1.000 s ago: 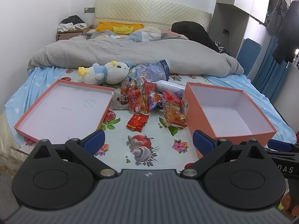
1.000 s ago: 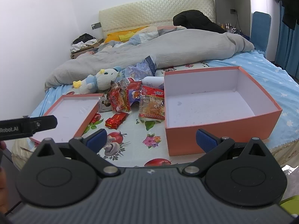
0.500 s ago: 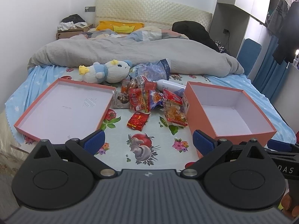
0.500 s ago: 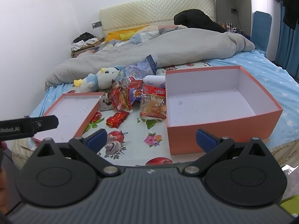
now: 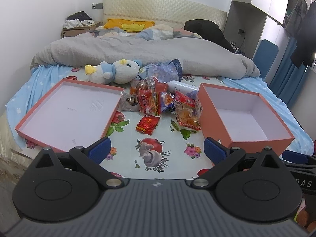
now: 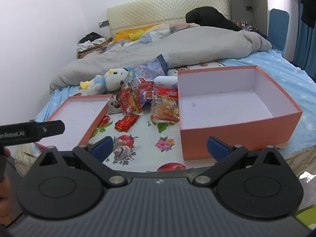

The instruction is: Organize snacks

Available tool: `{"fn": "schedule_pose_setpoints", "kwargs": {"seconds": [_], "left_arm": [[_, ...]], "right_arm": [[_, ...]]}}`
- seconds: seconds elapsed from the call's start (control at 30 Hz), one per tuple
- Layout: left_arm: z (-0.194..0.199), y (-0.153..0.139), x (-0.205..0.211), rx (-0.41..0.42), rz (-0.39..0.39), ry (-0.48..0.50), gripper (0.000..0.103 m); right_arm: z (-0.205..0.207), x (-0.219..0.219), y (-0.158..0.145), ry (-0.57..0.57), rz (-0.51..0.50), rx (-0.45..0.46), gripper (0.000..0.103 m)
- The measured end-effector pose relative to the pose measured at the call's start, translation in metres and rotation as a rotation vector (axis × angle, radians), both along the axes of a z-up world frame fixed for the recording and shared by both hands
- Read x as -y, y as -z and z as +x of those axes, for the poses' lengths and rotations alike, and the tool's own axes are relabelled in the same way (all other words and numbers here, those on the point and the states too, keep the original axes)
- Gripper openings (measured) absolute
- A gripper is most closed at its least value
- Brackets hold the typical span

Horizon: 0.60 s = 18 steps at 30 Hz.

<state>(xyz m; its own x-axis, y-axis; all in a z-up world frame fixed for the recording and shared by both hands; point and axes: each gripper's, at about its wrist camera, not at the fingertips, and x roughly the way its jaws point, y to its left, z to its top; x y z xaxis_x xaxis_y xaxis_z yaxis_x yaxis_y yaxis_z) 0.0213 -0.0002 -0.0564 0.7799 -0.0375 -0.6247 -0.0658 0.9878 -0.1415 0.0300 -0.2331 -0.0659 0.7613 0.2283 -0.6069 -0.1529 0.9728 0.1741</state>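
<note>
A heap of snack packets lies on the bed between a shallow orange lid on the left and a deep orange box on the right. One small red packet lies apart in front of the heap. A clear packet with a red top rests against the box. My left gripper and my right gripper hover open near the bed's front edge, both empty.
A plush toy, a white bottle and a blue bag lie behind the snacks. A grey duvet covers the far half of the bed. Blue curtains hang at the right.
Both grippers have edged slightly forward toward the bed, so the boxes and snacks appear a little nearer. Nothing on the bed has moved.
</note>
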Motion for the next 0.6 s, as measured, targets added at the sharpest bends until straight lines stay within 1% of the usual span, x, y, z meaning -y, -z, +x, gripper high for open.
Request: {"fn": "schedule_pose_setpoints", "kwargs": {"seconds": [0.1,0.23,0.33,0.5,0.6], "left_arm": [[0.002,0.002,0.000,-0.006,-0.005,-0.005,0.102],[0.007,0.005,0.000,-0.013,-0.015,-0.004,0.102],[0.010,0.007,0.001,-0.006,-0.021,0.002,0.102],[0.020,0.013,0.005,-0.023,-0.025,0.013,0.102],[0.028,0.016,0.005,-0.030,-0.020,0.020,0.102]], "right_arm": [[-0.001,0.001,0.001,-0.020,0.001,0.018,0.103],[0.002,0.003,0.002,-0.005,-0.009,0.033,0.103],[0.002,0.004,0.003,-0.009,-0.002,0.027,0.103],[0.006,0.003,0.008,-0.011,0.022,0.012,0.102],[0.009,0.000,0.008,-0.009,0.008,0.039,0.101]]}}
